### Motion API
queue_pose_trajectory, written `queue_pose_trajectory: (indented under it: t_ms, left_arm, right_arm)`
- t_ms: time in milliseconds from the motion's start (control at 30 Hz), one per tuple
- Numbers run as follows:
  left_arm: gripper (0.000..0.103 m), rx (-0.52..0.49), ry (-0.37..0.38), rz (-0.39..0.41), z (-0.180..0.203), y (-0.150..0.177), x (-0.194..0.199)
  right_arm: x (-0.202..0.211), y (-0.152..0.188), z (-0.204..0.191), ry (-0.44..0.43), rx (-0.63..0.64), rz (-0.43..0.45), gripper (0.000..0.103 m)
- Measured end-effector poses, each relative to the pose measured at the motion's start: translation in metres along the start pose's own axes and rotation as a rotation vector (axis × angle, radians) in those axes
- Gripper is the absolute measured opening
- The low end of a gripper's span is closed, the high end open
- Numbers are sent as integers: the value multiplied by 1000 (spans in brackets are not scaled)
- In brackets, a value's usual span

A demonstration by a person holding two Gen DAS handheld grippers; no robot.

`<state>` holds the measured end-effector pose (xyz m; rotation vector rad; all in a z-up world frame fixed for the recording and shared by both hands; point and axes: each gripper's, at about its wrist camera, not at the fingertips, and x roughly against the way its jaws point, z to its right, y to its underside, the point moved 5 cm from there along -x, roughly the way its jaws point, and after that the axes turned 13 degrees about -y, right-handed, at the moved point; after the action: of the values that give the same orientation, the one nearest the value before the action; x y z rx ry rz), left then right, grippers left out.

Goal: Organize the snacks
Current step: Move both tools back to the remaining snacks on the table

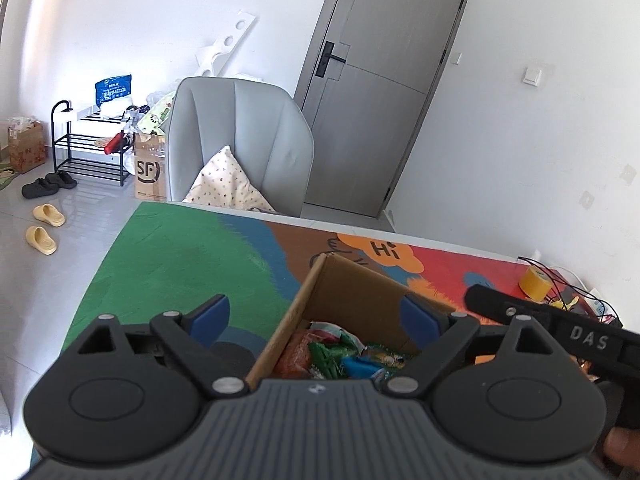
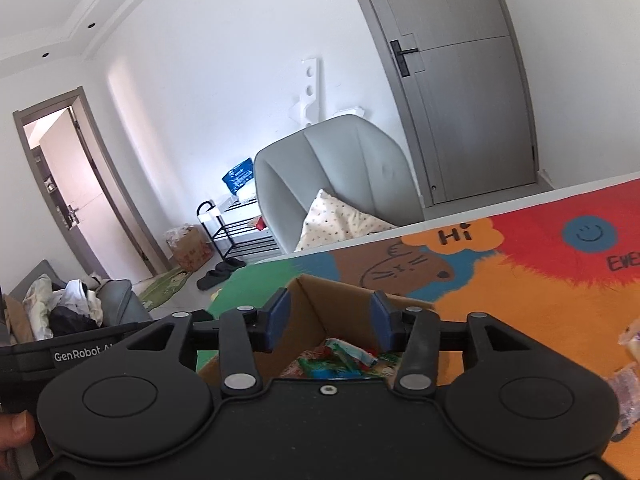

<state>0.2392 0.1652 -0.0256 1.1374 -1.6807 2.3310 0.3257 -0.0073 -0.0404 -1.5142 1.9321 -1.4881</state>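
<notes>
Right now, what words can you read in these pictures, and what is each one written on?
"Hi" on the orange speech bubble of the mat.
"EVE", cut off by the picture edge, on the mat's red part.
"SF" on the floor box.
"DAS" on the right gripper, seen from the left wrist.
"GenRobot A", partly hidden, on the left gripper, seen from the right wrist.
The blue bag has print too small to read.

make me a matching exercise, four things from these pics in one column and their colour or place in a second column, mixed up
Things:
1. cardboard box
2. tape roll
3. pillow
4. slippers by the table

Colour or place:
A. on the grey armchair
B. pale yellow, on the floor
C. holds snack packets
D. yellow, at the mat's far right corner

Pairs: 1-C, 2-D, 3-A, 4-B
</notes>
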Motion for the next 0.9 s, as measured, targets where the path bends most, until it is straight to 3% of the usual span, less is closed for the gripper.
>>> queue_pose_trajectory:
  t_ms: [467,700,900]
  left_arm:
    - [98,-66,36,-58,26,24,8]
    - [98,-132,63,-90,51,42,13]
    - [98,-163,106,-79,73,49,21]
  right_arm:
    - [62,24,40,110,-45,-6,77]
    - [86,33,55,135,-70,-7,97]
    - [109,39,66,156,-84,5,103]
